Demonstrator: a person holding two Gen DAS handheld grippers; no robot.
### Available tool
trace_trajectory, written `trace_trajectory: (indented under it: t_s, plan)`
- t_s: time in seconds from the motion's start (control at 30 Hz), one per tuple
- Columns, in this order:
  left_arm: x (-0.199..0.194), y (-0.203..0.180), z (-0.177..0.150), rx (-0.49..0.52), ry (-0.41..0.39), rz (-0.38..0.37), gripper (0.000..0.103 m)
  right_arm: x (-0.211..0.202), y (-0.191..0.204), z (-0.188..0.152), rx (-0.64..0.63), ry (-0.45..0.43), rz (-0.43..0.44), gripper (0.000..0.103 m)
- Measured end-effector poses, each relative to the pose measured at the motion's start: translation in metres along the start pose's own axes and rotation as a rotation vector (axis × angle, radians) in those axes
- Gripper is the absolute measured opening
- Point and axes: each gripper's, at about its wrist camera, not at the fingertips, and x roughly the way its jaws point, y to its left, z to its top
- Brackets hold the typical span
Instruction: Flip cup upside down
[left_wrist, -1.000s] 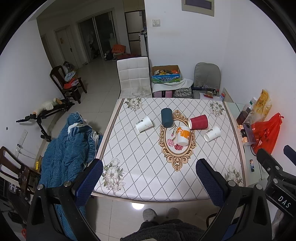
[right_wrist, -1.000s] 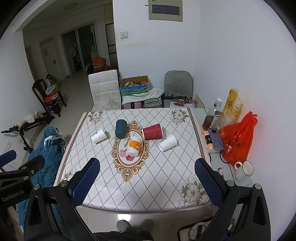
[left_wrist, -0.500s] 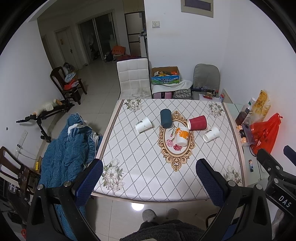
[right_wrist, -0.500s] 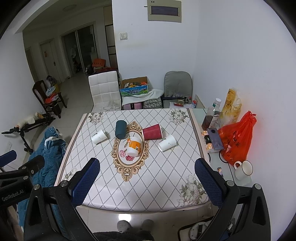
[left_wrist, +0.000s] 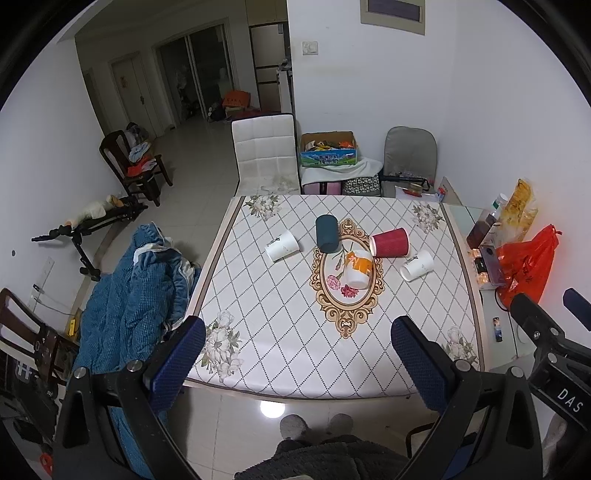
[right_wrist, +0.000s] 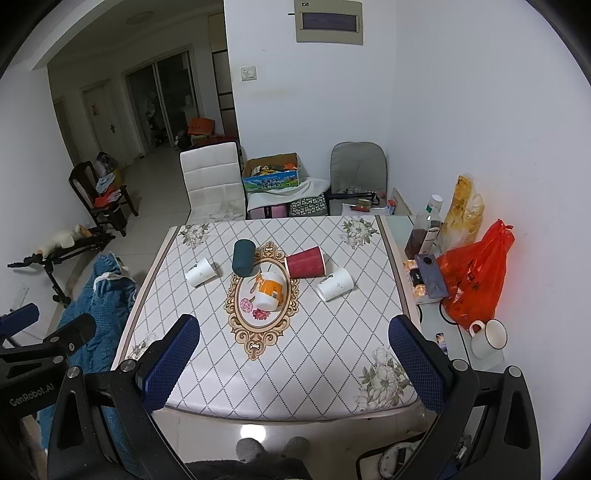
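Several cups lie on their sides on the patterned table (left_wrist: 280, 332): a white cup (left_wrist: 282, 246) at the left, a dark teal cup (left_wrist: 327, 233), a red cup (left_wrist: 390, 242), a white-and-orange cup (left_wrist: 357, 268) and a white cup (left_wrist: 417, 265) at the right. They also show in the right wrist view: white cup (right_wrist: 201, 272), teal cup (right_wrist: 243, 257), red cup (right_wrist: 306, 261), orange cup (right_wrist: 269, 290), white cup (right_wrist: 335, 284). My left gripper (left_wrist: 297, 360) and right gripper (right_wrist: 293, 360) are open and empty, held high above the table's near edge.
A white chair (left_wrist: 265, 153) and a grey chair (left_wrist: 409, 160) stand behind the table. A side shelf at the right holds a bottle (right_wrist: 424, 230), an orange bag (right_wrist: 476, 273) and a white mug (right_wrist: 487, 338). A blue blanket (left_wrist: 133, 295) lies at the left.
Both grippers have drawn slightly back and up from the table; the cups have not moved.
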Motion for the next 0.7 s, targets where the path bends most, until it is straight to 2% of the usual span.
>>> trace_trajectory:
  t_s: [0.17,0.3,0.47,0.7]
  plan:
    - [0.004,-0.008,-0.003,-0.014,0.01,0.004,0.103,0.0,-0.004,-0.001,0.001,0.004,0.009,0.103]
    - [0.017,-0.016,-0.006,-0.028,0.03,0.021,0.103,0.018,-0.015,-0.003,-0.006,0.025,0.019,0.103]
    - [0.045,-0.025,-0.013,-0.038,0.071,0.042,0.103,0.05,-0.024,-0.007,-0.016,0.07,0.014,0.103]
    - [0.093,-0.033,-0.016,-0.032,0.156,0.062,0.103,0.111,-0.033,-0.023,-0.013,0.18,0.016,0.103]
